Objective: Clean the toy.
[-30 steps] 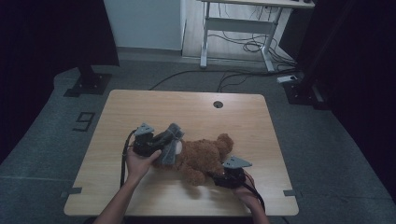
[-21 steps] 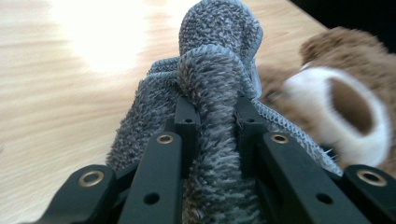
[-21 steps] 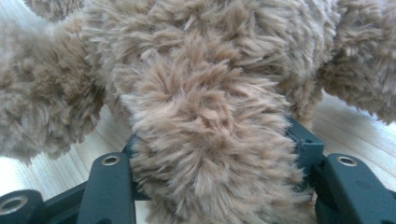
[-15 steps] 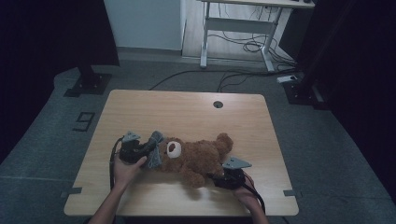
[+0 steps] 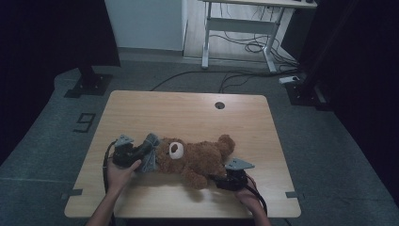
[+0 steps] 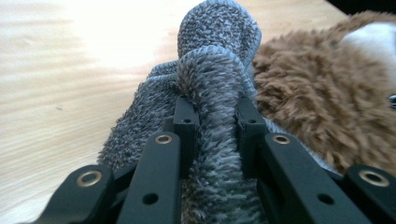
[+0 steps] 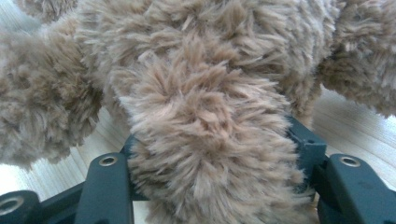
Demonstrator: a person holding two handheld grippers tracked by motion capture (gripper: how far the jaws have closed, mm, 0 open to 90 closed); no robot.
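A brown teddy bear (image 5: 197, 157) lies on its back on the wooden table (image 5: 188, 108), its white muzzle facing up and its head toward the left. My left gripper (image 5: 143, 153) sits just left of the head, shut on a fold of fuzzy grey cloth (image 5: 151, 159). In the left gripper view the cloth (image 6: 219, 42) bulges up between the gripper (image 6: 215, 112) jaws, with the bear's fur (image 6: 317, 88) to the right. My right gripper (image 5: 219, 181) is at the bear's lower end, shut on a furry limb (image 7: 205, 121) that is pressed between the gripper's (image 7: 215, 140) jaws.
A round cable hole (image 5: 219, 105) lies near the table's far edge. Behind the table stand a white desk frame (image 5: 240, 28) with loose cables on the floor and a black stand base (image 5: 89, 84). Bare tabletop stretches beyond the bear.
My left hand has drawn the grey cloth leftward off the bear's head, and the white muzzle now shows. The right gripper has stayed put on the limb.
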